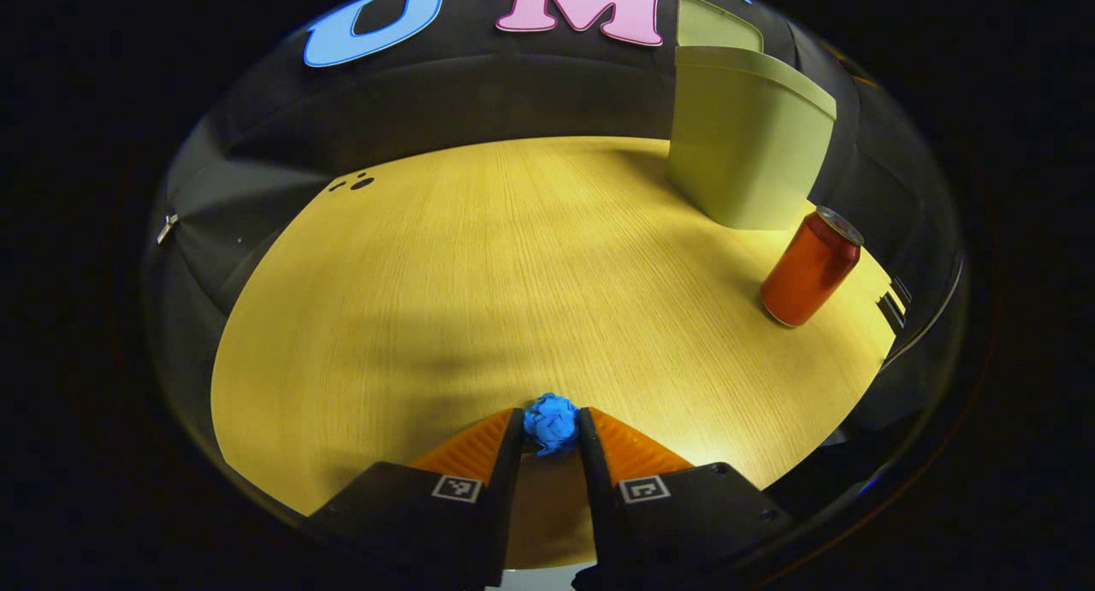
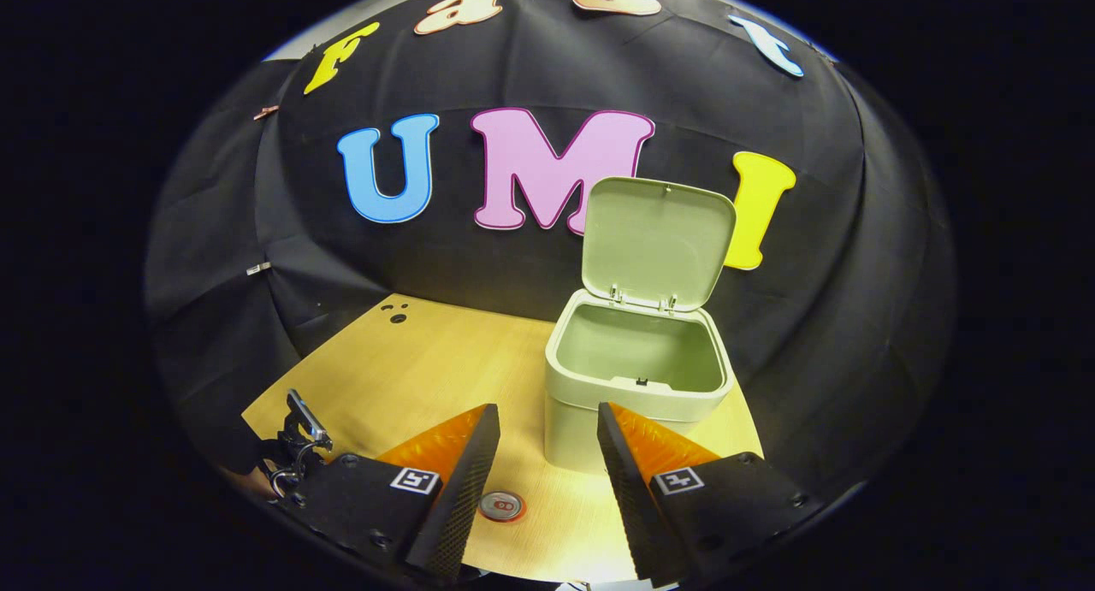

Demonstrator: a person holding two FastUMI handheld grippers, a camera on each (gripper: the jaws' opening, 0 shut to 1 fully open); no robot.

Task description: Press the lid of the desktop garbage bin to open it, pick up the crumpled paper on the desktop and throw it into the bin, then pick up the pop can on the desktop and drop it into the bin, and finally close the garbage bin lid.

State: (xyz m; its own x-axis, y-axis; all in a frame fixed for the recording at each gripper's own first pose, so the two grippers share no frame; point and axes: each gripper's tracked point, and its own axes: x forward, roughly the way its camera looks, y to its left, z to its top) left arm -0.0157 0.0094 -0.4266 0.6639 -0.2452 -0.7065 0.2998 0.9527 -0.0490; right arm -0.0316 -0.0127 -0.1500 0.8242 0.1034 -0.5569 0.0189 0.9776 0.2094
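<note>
In the left gripper view, my left gripper (image 1: 552, 428) is shut on a blue crumpled paper ball (image 1: 551, 422), held low over the wooden desktop (image 1: 479, 274). The pale green bin (image 1: 742, 138) stands at the far right with its lid up, and an upright red pop can (image 1: 810, 268) stands just in front of it. In the right gripper view, my right gripper (image 2: 547, 428) hangs open above the desk, empty. The bin (image 2: 637, 377) sits just beyond it, its lid (image 2: 659, 240) raised and its inside bare. The can's top (image 2: 502, 506) shows below, between the fingers.
The desktop's edges drop off to black cloth on the left and right. Small dark holes (image 1: 358, 182) mark the desk's far left corner. The other gripper's body (image 2: 299, 441) sits low at the left of the right gripper view.
</note>
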